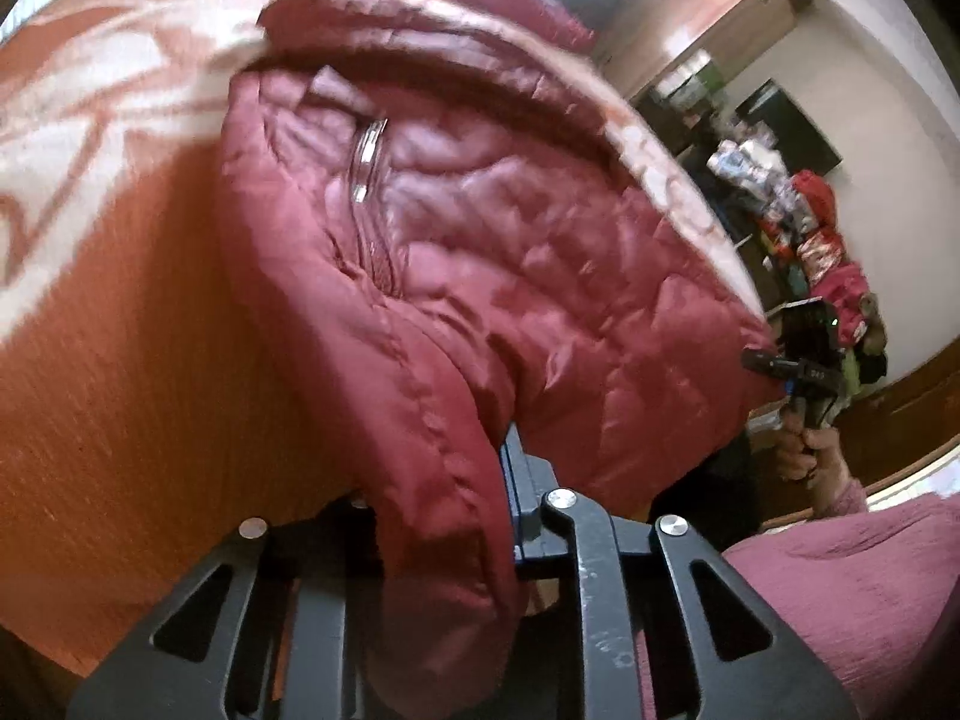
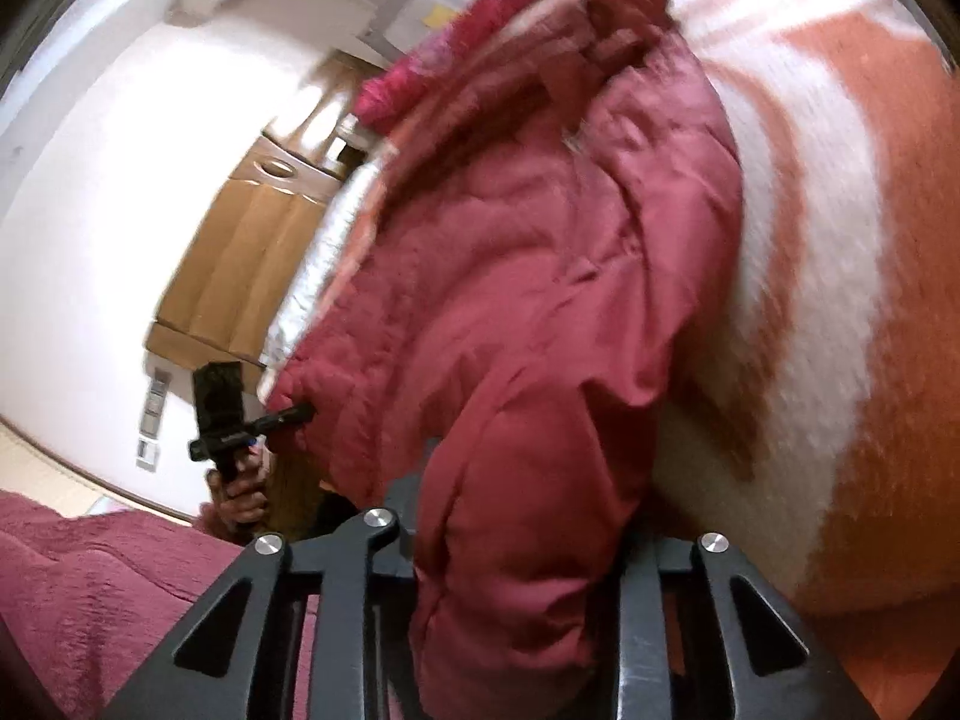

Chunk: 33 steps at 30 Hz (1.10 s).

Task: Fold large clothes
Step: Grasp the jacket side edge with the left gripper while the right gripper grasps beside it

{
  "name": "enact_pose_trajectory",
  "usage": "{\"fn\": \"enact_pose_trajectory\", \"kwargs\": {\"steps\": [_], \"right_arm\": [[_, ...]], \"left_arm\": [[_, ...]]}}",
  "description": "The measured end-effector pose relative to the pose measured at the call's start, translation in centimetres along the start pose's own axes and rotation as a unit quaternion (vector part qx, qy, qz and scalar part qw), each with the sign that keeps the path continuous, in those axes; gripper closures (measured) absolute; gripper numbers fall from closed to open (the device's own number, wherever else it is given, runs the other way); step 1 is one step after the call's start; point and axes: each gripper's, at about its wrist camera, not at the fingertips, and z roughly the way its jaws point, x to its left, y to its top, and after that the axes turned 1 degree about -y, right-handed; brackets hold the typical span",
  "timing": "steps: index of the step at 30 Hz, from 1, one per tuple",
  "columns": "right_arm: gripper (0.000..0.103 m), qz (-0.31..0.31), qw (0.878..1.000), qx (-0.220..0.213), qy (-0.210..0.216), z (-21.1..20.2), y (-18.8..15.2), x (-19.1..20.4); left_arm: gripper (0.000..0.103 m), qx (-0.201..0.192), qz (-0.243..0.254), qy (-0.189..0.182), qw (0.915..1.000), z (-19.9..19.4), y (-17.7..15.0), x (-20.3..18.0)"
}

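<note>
A dark red quilted jacket [image 1: 480, 228] lies on a bed's orange and white blanket [image 1: 120, 330], with a silver zip [image 1: 369, 162] showing on its front. My left gripper [image 1: 438, 498] is shut on a thick fold of the jacket's near edge, and the fabric hides its left finger. In the right wrist view the jacket [image 2: 540, 300] fills the middle, and my right gripper [image 2: 522, 534] is shut on another fold of that edge. Each view shows the other gripper, right [image 1: 765, 360] and left [image 2: 294, 413], at the jacket's opposite corner. The near edge hangs lifted off the blanket [image 2: 840, 240].
A person's hand [image 1: 804, 450] grasps the right gripper's handle, and another hand [image 2: 240, 492] grasps the left one. Pink knitted clothing [image 1: 840, 588] sits close by. A wooden wardrobe [image 1: 708, 12], a dark screen [image 1: 798, 120] and a heap of colourful things [image 1: 810, 228] line the wall. A maroon cover [image 2: 420, 78] lies at the bed's far end.
</note>
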Motion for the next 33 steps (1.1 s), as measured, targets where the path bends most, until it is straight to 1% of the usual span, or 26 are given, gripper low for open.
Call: {"fn": "enact_pose_trajectory", "kwargs": {"steps": [3,6,10,16,21,23,28,33], "right_arm": [[0.078,-0.011,0.999,-0.035,0.031,-1.5,1.1,1.2],[0.078,-0.023,0.996,-0.064,0.05,-2.6,2.6,2.6],[0.079,-0.043,0.993,-0.094,0.058,-3.3,4.5,4.1],[0.079,-0.039,0.988,-0.133,0.07,-3.7,7.1,4.8],[0.079,-0.027,0.982,-0.172,0.072,-3.9,10.1,4.8],[0.079,-0.028,0.98,-0.183,0.066,-3.7,11.6,5.1],[0.079,-0.038,0.979,-0.198,0.041,-3.0,15.1,5.7],[0.079,-0.022,0.977,-0.211,0.028,-2.0,18.2,5.1]], "left_arm": [[0.086,-0.034,0.005,-0.01,0.9993,-1.7,1.3,-1.2],[0.086,-0.066,0.017,-0.012,0.9976,-3.1,2.8,-2.4],[0.087,-0.097,0.029,-0.009,0.9948,-4.0,5.1,-3.7],[0.087,-0.142,0.027,-0.014,0.9894,-4.7,8.2,-3.9],[0.087,-0.174,0.014,-0.021,0.9844,-4.7,11.2,-3.2],[0.087,-0.18,0.008,-0.021,0.9834,-4.6,12.5,-2.8],[0.086,-0.189,-0.003,-0.019,0.9819,-4.0,16.1,-2.0],[0.086,-0.196,-0.019,-0.014,0.9803,-3.2,18.3,-1.2]]}}
